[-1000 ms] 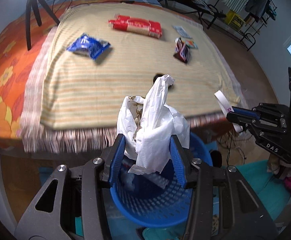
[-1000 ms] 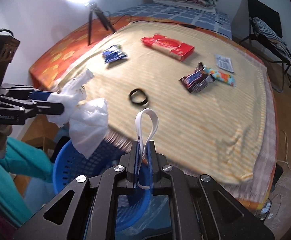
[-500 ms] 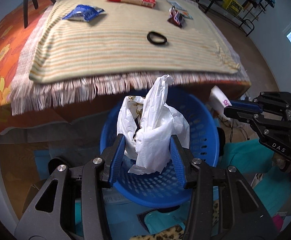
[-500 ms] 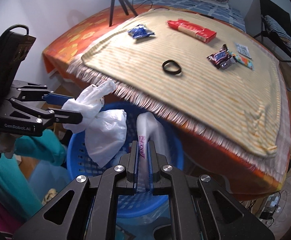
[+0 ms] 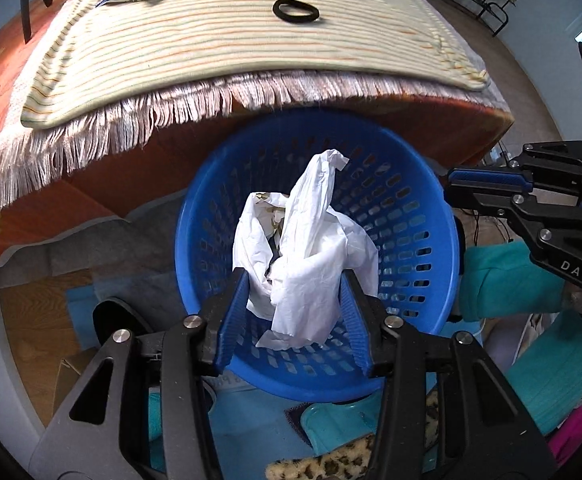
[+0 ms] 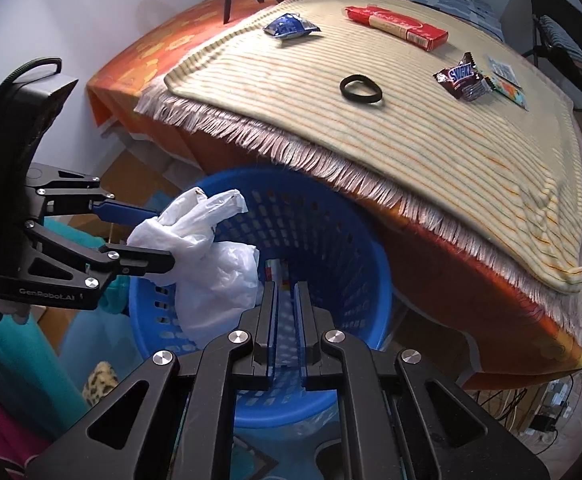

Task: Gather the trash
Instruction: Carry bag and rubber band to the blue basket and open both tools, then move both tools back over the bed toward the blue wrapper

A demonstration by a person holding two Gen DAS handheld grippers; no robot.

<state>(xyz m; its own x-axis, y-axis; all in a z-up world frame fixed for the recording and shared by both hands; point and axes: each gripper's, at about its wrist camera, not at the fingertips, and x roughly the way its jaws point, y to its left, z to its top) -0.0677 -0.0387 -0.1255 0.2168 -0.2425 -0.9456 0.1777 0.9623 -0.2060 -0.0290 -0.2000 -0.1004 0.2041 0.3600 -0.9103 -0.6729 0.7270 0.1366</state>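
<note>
Left gripper point(image 5: 295, 280) is clamped on a crumpled white plastic bag point(image 5: 311, 240) standing up between its blue pads, just above the open blue basket point(image 5: 403, 232) ahead of it — and to its right the right gripper point(image 6: 286, 288), jaws pressed nearly together on nothing, points into the same basket.

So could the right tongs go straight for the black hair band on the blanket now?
Probably yes: the right tongs look empty over the basket, and the hair band lies alone on the blanket.
</note>
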